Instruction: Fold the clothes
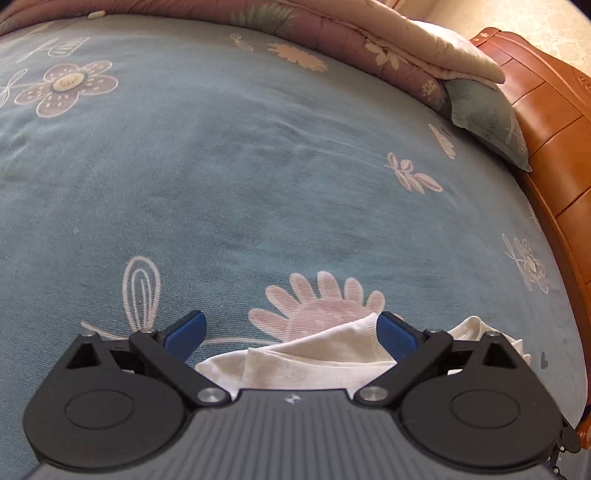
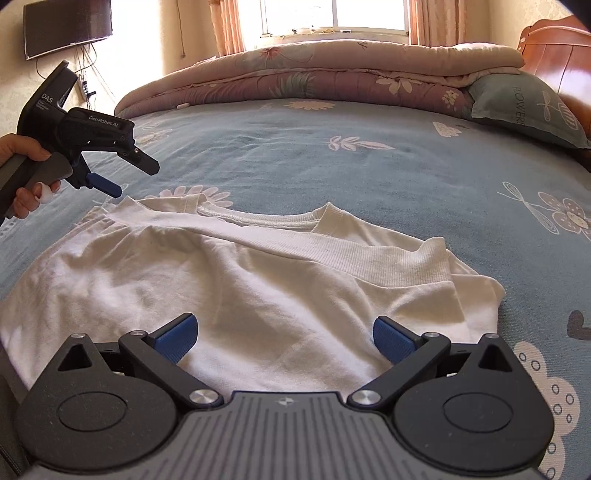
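Note:
A white T-shirt (image 2: 258, 288) lies partly folded on the blue flowered bedsheet (image 2: 369, 166), collar toward the far side. My right gripper (image 2: 284, 336) is open and empty, hovering over the shirt's near part. My left gripper (image 1: 291, 332) is open and empty, just above a corner of the shirt (image 1: 314, 354). It also shows in the right wrist view (image 2: 122, 177), held in a hand above the shirt's far left corner.
A rolled pink quilt (image 2: 314, 74) lies across the far side of the bed. A blue pillow (image 2: 528, 107) leans on the wooden headboard (image 2: 554, 48) at right. A wall TV (image 2: 66, 26) hangs at far left. Open sheet (image 1: 221, 166) stretches beyond the shirt.

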